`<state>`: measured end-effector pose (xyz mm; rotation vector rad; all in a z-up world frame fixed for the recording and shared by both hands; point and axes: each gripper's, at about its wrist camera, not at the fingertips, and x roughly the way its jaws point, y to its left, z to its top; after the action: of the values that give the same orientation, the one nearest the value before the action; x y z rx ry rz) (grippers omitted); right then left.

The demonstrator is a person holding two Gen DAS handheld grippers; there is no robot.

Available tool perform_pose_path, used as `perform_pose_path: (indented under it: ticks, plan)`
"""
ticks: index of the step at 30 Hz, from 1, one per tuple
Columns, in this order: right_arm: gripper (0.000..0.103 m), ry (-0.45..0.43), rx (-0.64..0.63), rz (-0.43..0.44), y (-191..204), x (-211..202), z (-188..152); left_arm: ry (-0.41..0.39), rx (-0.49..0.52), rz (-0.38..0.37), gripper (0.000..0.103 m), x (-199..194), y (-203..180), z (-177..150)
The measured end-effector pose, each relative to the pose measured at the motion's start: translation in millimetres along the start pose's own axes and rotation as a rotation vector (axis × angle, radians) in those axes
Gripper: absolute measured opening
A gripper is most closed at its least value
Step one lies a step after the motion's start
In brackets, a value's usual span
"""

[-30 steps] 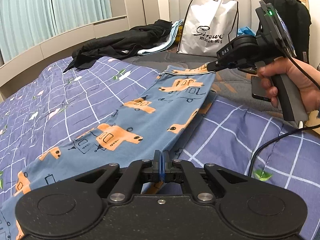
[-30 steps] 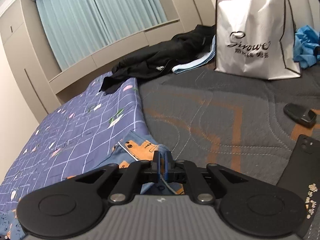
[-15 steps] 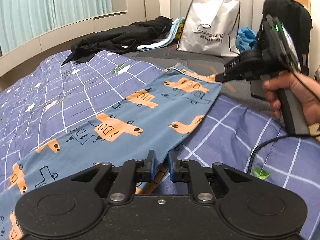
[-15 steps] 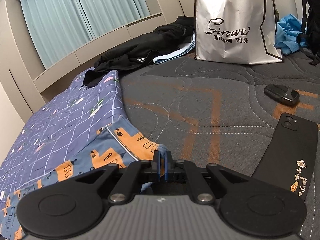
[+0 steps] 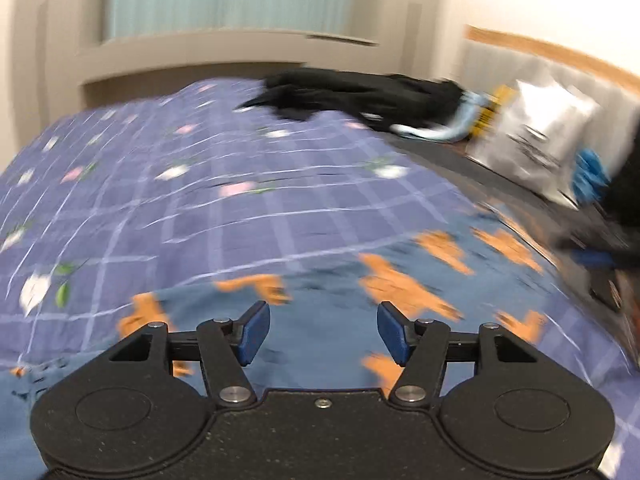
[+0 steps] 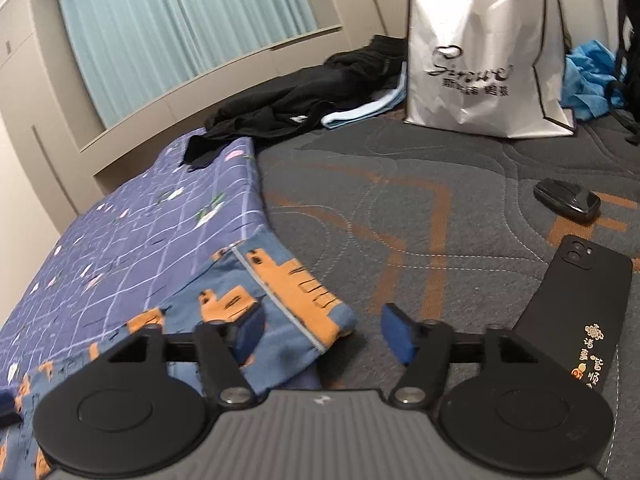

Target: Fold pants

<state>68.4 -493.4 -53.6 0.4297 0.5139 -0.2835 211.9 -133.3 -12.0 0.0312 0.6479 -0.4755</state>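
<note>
Meanwhile, blue cotton pants [image 6: 256,304] printed with orange animals are spread on a purple checked quilt [image 6: 140,232], their corner between the right gripper [image 6: 322,330]'s opening jaws, unpressed; the left gripper [image 5: 322,330] is opening above them.

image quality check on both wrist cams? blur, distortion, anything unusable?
Left wrist view: heavy motion blur over the pants, quilt and white bag; only the left hand-held gripper is sharp, its jaws opening, nothing between them. Right wrist view: mostly sharp, bag logo slightly soft. Both: fisheye bending, dark corners.
</note>
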Motion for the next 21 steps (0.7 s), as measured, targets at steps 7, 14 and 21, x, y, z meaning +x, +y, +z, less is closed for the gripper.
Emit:
perform_pose_path:
  ticks: [7, 14, 21]
  plan:
    - [0.092, -0.003, -0.054, 0.046, 14.7, -12.0, -3.3, 0.095, -0.129, 0.091, 0.058, 32.2, 60.0, 6.3]
    - [0.103, 0.013, -0.111, 0.07, 27.0, -17.7, -8.8, 0.091, -0.123, 0.142, 0.07, 61.5, 79.7, 6.0]
    - [0.103, 0.073, -0.065, 0.083, 18.8, -10.2, -11.3, 0.048, -0.075, 0.186, 0.09, 55.1, 62.1, 4.4]
